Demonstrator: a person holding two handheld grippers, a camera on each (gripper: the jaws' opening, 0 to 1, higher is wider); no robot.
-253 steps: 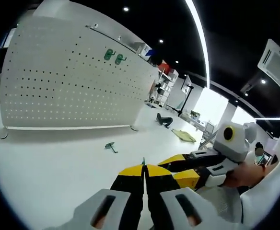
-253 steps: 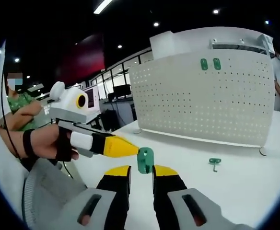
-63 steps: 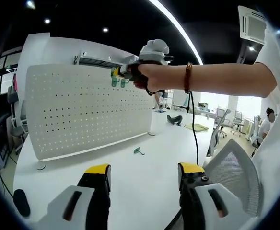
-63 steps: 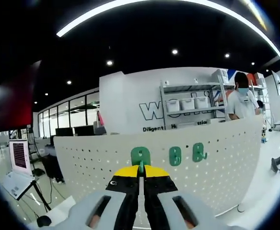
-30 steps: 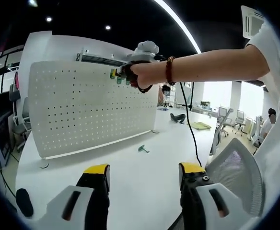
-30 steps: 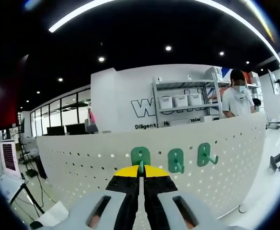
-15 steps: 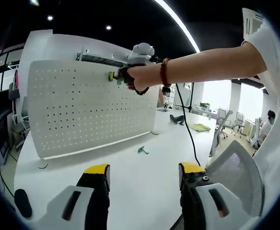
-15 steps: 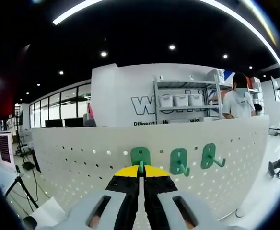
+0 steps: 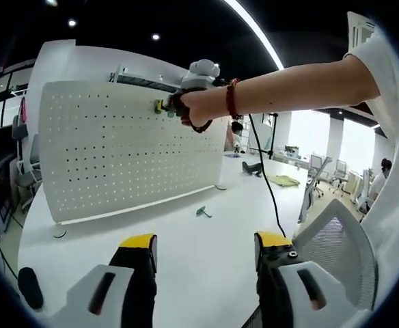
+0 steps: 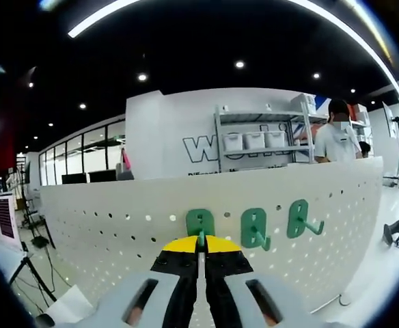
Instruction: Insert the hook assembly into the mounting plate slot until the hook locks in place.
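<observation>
Green hook [image 10: 199, 223] against white pegboard [image 10: 117, 225]

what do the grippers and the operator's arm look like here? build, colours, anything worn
Both the left gripper and right gripper have black jaws with yellow tips on pale grey bodies with slots. The right hand has a red bead bracelet at the wrist and a short white sleeve; a black cable hangs below.

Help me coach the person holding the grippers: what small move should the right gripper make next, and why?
Probably press gently forward and down. The right gripper is shut on the green plastic hook, held against the white perforated pegboard beside two mounted green hooks; whether it has locked cannot be told.
</observation>
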